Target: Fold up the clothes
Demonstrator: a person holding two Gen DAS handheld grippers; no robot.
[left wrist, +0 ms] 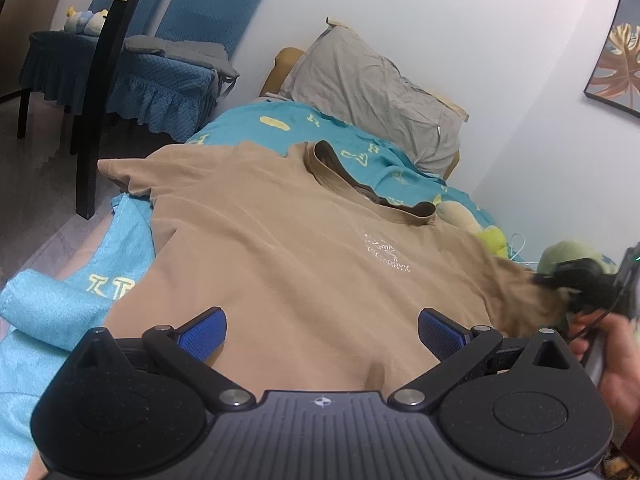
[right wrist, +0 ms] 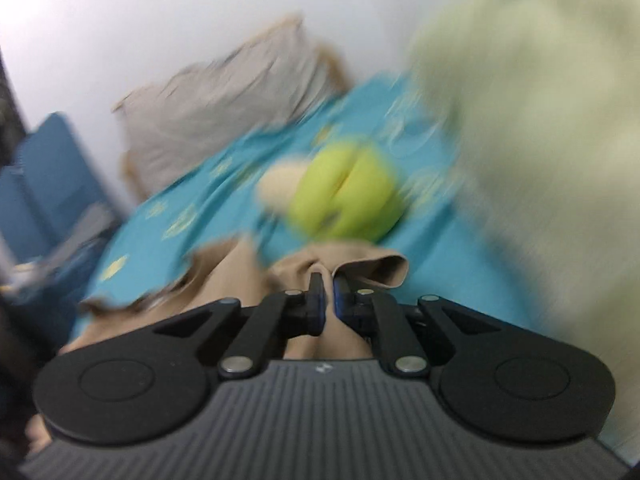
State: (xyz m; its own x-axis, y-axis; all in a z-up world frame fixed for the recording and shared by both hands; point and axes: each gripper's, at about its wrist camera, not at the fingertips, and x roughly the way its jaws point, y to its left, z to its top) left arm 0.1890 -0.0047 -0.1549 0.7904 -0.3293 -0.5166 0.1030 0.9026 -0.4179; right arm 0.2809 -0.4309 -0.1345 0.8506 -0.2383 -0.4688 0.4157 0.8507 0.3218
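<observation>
While my left gripper hovers low over the tan t-shirt, its blue pads stand wide apart, nothing between them. The shirt lies spread face up on the teal bedsheet, collar toward the gray pillow. White chest print on the shirt: I read part of it as "ARC'TERYX", the small logo above it too fine to make out. Yellow characters on the sheet by the near left edge, I can't read them. At the right edge of this view my right hand grips the other tool, which pinches the shirt's right sleeve. A green plush toy sits just beyond that sleeve. A blue covered chair stands on the floor to the left, a framed leaf picture hangs on the wall.

Right wrist view, heavily motion-blurred. My right gripper points forward along the bed, jaws pressed nearly together with a fold of the tan t-shirt clamped between them; the sleeve hem bunches just past the tips. A lime green plush toy lies on the teal bedsheet just ahead, a gray pillow against the wall behind. A pale blurred mass fills the right side; I can't tell what it is. No legible writing here.
</observation>
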